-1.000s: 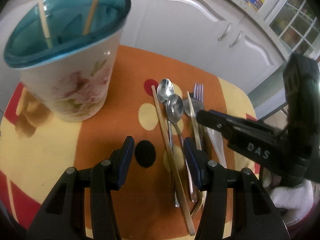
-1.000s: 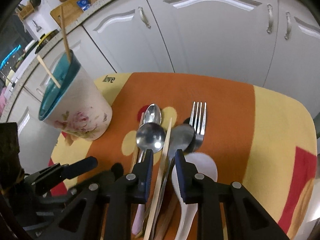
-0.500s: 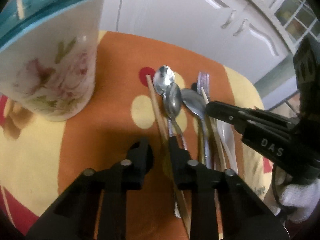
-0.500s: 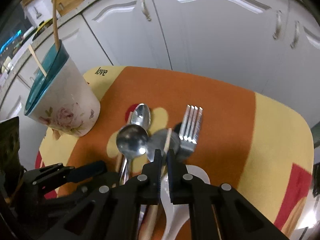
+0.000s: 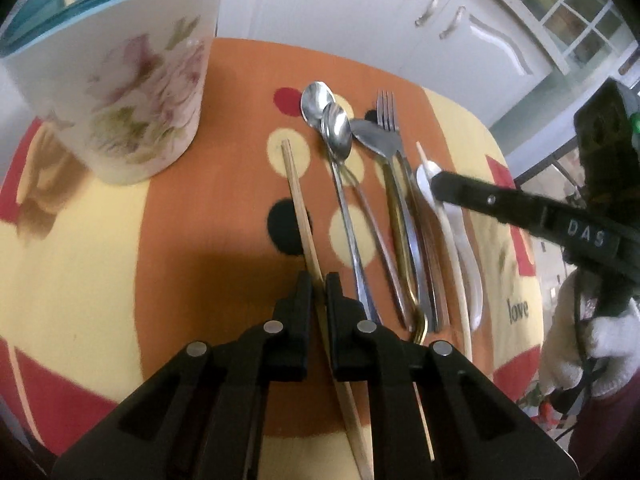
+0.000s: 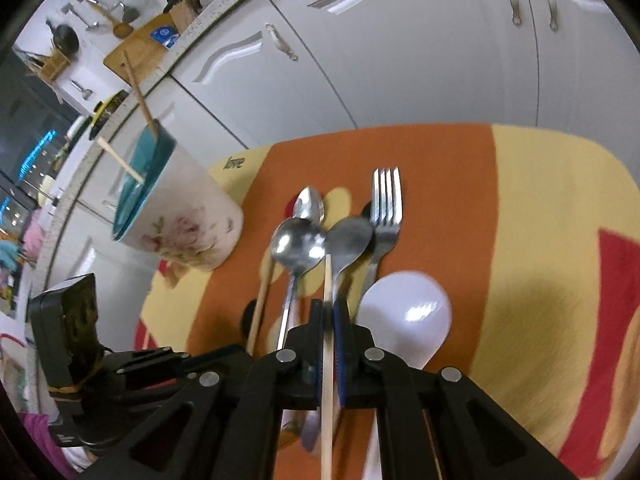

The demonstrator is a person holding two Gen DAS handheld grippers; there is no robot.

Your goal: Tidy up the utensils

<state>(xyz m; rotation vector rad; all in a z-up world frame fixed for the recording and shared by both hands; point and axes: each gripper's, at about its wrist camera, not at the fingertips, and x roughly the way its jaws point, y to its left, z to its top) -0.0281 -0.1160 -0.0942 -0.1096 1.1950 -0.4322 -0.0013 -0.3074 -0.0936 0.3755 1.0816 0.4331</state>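
I have a chopstick in each hand. My left gripper has just been closing, and its fingers now pinch the left chopstick low on its shaft, with most of the stick reaching out ahead over the orange and yellow table. My right gripper has the other chopstick clamped tight between its fingers, jaws all but together, the tip poking out above the spoon bowls.

Everything else lies close by: two spoons, a third spoon, the fork and the white ladle-spoon, all bunched side by side on the table. The floral cup with the teal rim stands off to the left, near them, with two sticks already leaning inside.

Now the worries. These sticks are thin and smooth, and I hold each at one narrow spot, so either could pivot in the pads and droop as I lift. The right one sits just above the spoons; a swing could rake a spoon bowl and scatter the row. My left stick lies right beside a spoon handle, so dragging instead of lifting may carry that along. Both hands heading for one cup could cross and knock sticks. And a long tip catching the rim might tip the cup or flick out the sticks inside.
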